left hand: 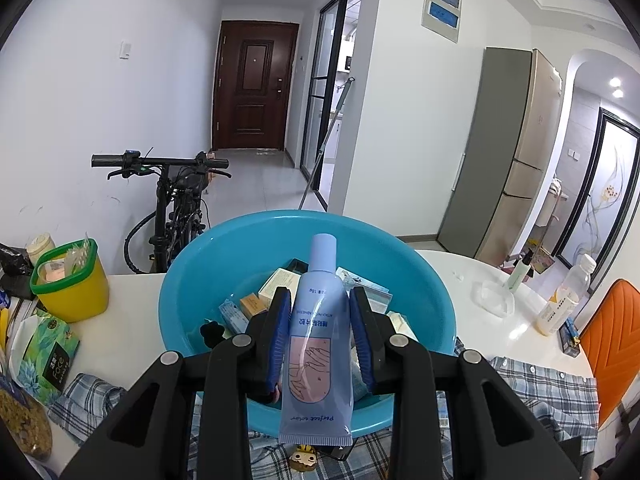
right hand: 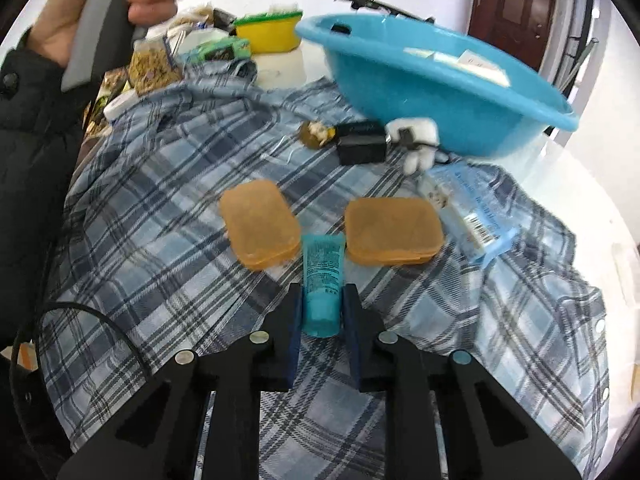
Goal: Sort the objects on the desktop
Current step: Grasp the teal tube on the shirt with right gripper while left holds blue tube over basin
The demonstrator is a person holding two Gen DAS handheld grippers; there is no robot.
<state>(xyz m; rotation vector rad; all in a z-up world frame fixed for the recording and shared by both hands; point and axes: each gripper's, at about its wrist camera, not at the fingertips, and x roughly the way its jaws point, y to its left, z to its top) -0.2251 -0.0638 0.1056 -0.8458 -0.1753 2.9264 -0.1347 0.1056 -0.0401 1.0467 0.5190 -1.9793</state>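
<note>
A: The left gripper (left hand: 320, 332) is clenched on the pale blue tube (left hand: 317, 344), cap pointing away, directly over the blue basin (left hand: 432, 280) of small boxes. I'd carry it forward past the near rim, lower it, then let go.

B: And the right gripper (right hand: 322, 312)?

A: Grasping a teal tube (right hand: 322, 280) above the plaid shirt (right hand: 160, 200), two orange lids (right hand: 260, 224) just ahead; the basin lies far ahead, rightward.

B: Any writing?

A: "Perfect colour" at the pale tube's crimp. Far left, a green pack (left hand: 46, 350) says "face".
</note>
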